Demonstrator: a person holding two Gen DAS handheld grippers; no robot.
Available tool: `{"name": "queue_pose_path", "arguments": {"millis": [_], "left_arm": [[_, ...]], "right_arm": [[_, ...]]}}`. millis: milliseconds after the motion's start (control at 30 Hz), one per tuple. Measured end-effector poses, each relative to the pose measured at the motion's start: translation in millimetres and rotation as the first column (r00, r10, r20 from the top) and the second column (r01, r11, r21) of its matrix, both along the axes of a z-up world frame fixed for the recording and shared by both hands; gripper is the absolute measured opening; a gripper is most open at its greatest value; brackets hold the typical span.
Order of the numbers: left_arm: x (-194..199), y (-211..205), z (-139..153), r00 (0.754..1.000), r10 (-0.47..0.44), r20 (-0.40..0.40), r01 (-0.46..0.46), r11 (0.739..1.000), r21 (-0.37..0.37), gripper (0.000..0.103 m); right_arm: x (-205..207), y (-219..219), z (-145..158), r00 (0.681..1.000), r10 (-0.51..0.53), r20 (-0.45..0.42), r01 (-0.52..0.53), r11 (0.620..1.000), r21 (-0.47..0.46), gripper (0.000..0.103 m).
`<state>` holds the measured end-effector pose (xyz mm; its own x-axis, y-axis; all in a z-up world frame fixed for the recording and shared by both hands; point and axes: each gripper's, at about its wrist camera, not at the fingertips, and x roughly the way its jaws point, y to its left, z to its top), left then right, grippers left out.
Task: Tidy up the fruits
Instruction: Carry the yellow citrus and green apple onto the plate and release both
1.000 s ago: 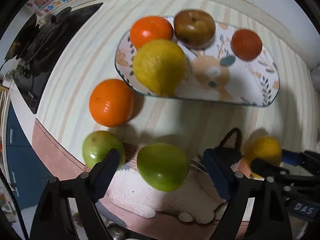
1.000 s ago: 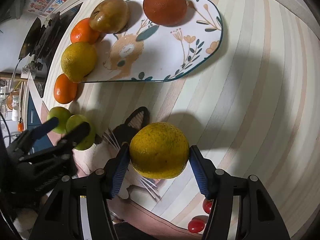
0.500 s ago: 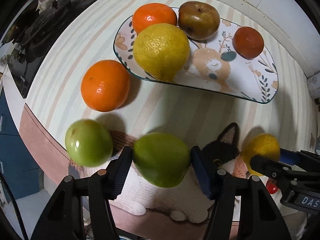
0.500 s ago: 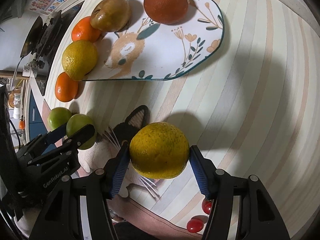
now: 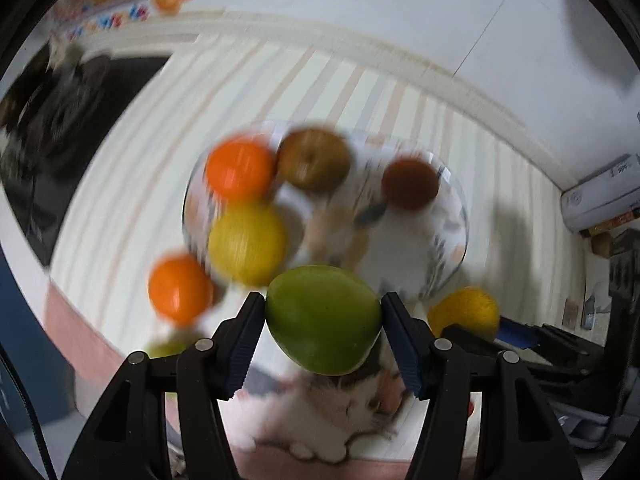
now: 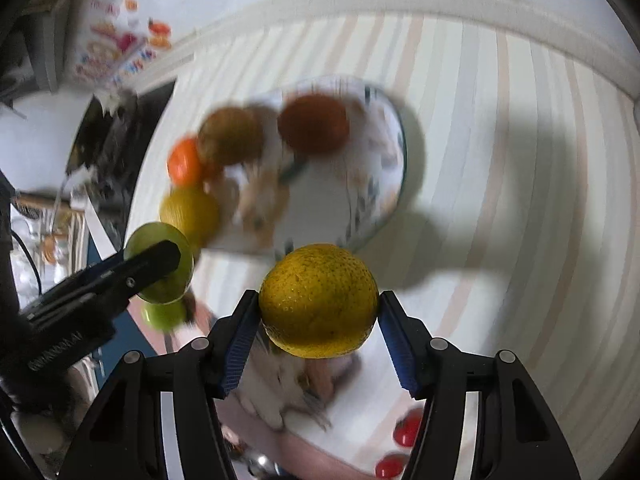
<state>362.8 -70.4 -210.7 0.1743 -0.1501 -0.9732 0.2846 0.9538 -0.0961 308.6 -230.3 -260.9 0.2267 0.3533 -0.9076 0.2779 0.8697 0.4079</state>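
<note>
Above striped table (image 5: 460,120): left gripper (image 5: 323,320) pinching green fruit (image 5: 323,318), right gripper (image 6: 318,320) pinching yellow citrus (image 6: 318,300); writing too blurred to read.

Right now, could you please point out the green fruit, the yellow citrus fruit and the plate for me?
green fruit (image 5: 322,320), left wrist view, middle of its skin, in the left gripper.
yellow citrus fruit (image 6: 318,300), right wrist view, centre of its speckled peel.
plate (image 6: 394,184), right wrist view, right rim.

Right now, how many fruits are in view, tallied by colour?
Orange fruits: 2
Yellow fruits: 2
Green fruits: 2
Brown fruit: 1
Dark reddish fruit: 1
Small red fruits: 2
Total: 10
</note>
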Motion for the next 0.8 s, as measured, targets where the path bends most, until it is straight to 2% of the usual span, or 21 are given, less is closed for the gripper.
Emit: {"name": "queue_pose_path", "arguments": {"millis": [100,167,267,367,467,600,667,700,733,800], "left_arm": [[35,-20,5,0.998,-0.058,0.019,0.057,0.997,0.049,0.058],[44,-22,2,0.996,-0.085,0.010,0.084,0.994,0.073,0.058],[65,-29,-13,0.993,-0.105,-0.054,0.109,0.990,0.085,0.058],[72,-32,-29,0.987,-0.111,-0.113,0.122,0.988,0.097,0.058],[72,-36,-31,0.984,-0.126,-0.127,0.139,0.986,0.094,0.058],[70,-45,-35,0.981,-0.147,-0.128,0.163,0.978,0.129,0.059],[69,-45,-39,0.979,-0.142,-0.149,0.163,0.977,0.140,0.058],[69,-41,-39,0.981,-0.124,-0.149,0.144,0.980,0.134,0.058],[70,-39,-38,0.983,-0.116,-0.144,0.136,0.982,0.134,0.058],[70,-34,-34,0.987,-0.101,-0.127,0.117,0.986,0.119,0.061]], "right_arm": [[22,-7,2,0.999,-0.020,0.028,0.019,1.000,0.003,0.063],[34,-7,-1,0.999,-0.020,0.034,0.020,1.000,0.002,0.063],[49,-1,-10,1.000,-0.002,0.022,0.002,1.000,-0.013,0.063],[59,3,-23,1.000,0.006,0.000,-0.006,1.000,-0.022,0.063],[64,5,-31,1.000,0.005,-0.011,-0.005,1.000,-0.024,0.063],[66,2,-37,1.000,0.006,-0.020,-0.006,1.000,-0.007,0.063],[67,1,-40,0.999,-0.002,-0.037,0.003,1.000,0.015,0.069],[67,-1,-40,0.999,-0.010,-0.038,0.011,1.000,0.026,0.081],[66,-3,-38,0.999,-0.020,-0.035,0.021,0.999,0.028,0.085],[65,-3,-31,1.000,-0.016,-0.026,0.016,1.000,0.019,0.085]]}}
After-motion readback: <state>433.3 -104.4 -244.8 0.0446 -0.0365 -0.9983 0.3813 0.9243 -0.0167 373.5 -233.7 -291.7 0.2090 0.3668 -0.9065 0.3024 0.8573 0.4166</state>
